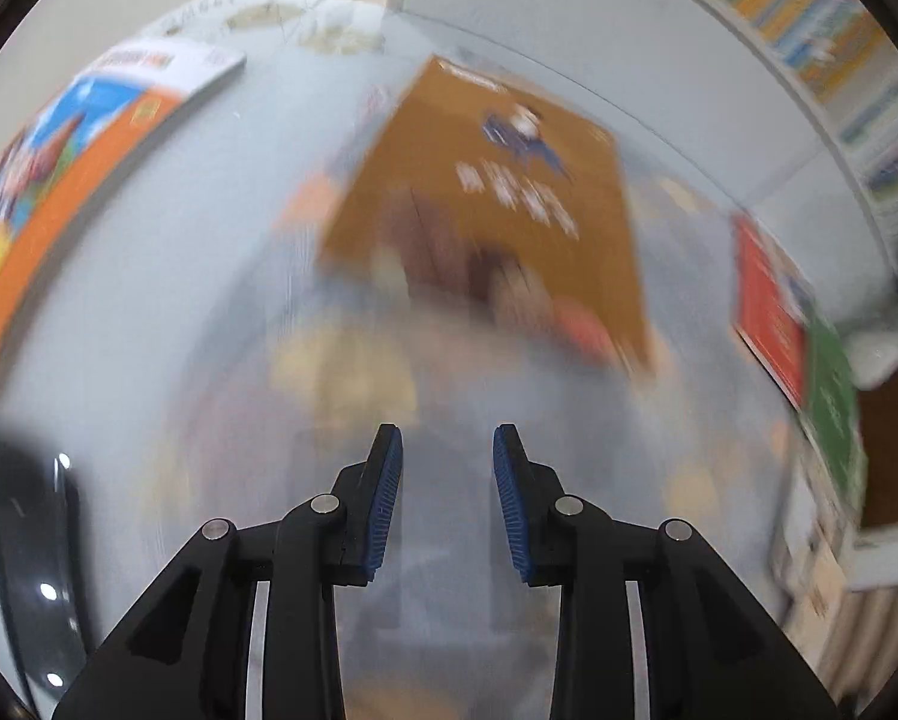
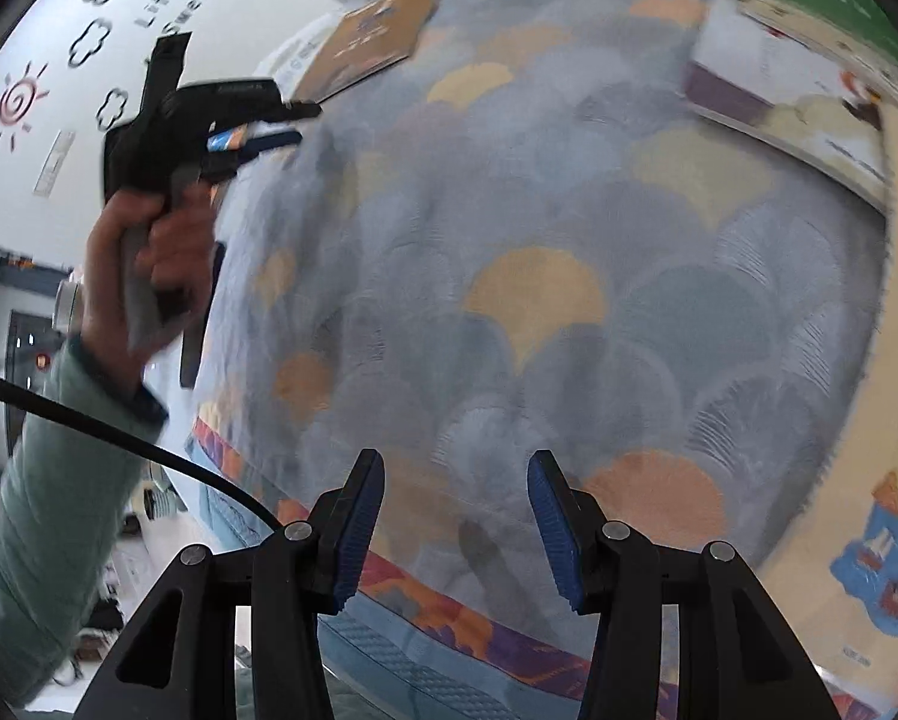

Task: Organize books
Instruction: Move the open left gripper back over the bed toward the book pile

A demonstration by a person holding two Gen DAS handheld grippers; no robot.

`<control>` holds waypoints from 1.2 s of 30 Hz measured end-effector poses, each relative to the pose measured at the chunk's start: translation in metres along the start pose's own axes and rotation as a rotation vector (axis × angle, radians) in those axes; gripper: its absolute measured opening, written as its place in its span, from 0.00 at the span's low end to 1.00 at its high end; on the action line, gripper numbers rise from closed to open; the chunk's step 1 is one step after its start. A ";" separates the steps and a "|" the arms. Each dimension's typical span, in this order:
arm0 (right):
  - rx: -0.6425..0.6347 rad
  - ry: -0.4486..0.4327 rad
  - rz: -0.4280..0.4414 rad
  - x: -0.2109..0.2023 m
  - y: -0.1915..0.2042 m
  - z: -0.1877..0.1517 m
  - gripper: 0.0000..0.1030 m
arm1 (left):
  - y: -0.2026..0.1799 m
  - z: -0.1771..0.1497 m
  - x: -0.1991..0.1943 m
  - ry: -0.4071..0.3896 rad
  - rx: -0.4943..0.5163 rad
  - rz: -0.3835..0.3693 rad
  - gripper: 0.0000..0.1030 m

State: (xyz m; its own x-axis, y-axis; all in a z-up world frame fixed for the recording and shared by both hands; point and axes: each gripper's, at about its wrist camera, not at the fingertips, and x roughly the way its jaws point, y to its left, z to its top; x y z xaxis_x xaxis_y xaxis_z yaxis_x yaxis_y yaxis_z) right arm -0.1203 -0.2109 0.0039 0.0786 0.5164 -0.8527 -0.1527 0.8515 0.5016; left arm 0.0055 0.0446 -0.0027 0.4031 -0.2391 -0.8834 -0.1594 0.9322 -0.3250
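Hanging apart over the rug, the left gripper (image 1: pixel 447 441) has nothing between its two blue pads, and the right gripper (image 2: pixel 456 468) is the same story: jaws spread, empty, pointed down at the scalloped rug (image 2: pixel 568 240).

Counting books now. From the left wrist, three are clear: a brown book (image 1: pixel 496 198) lying flat straight ahead of the fingers and well apart from them, an orange-and-blue picture book (image 1: pixel 71 180) far off to the left, and a red-and-green book (image 1: pixel 802 348) off to the right, partly cut by another edge. The whole view is smeared, so titles are unreadable and the rug under the fingers is a blur.

From the right wrist, a cream picture book (image 2: pixel 868 480) lies right of the fingers, cut off by the lens rim, and a white book (image 2: pixel 778 102) lies further up. A hand (image 2: pixel 143 264) in a pale green sleeve (image 2: pixel 47 480) grips the other tool at left.
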 end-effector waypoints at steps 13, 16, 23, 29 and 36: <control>-0.348 0.031 -0.163 0.015 0.040 -0.020 0.47 | -0.024 -0.138 -0.055 -0.001 0.038 0.047 0.28; -0.397 0.021 -0.185 0.010 0.038 -0.035 0.47 | -0.030 -0.144 -0.059 0.006 0.013 0.015 0.28; -0.332 -0.055 -0.215 -0.031 0.003 -0.039 0.47 | -0.104 -0.156 -0.060 0.009 0.230 -0.043 0.28; -0.110 -0.190 -0.259 -0.092 -0.071 -0.055 0.50 | -0.169 -0.162 -0.033 0.106 0.335 -0.162 0.28; 0.171 -0.285 -0.398 -0.155 -0.173 -0.080 0.51 | -0.223 -0.178 0.001 0.221 0.390 -0.267 0.26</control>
State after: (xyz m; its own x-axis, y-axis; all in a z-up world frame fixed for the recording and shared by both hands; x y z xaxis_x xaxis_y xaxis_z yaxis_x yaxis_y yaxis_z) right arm -0.1847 -0.4453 0.0377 0.3664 0.1331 -0.9209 0.1053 0.9774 0.1832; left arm -0.1186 -0.2118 0.0092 0.1777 -0.4948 -0.8506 0.2873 0.8528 -0.4361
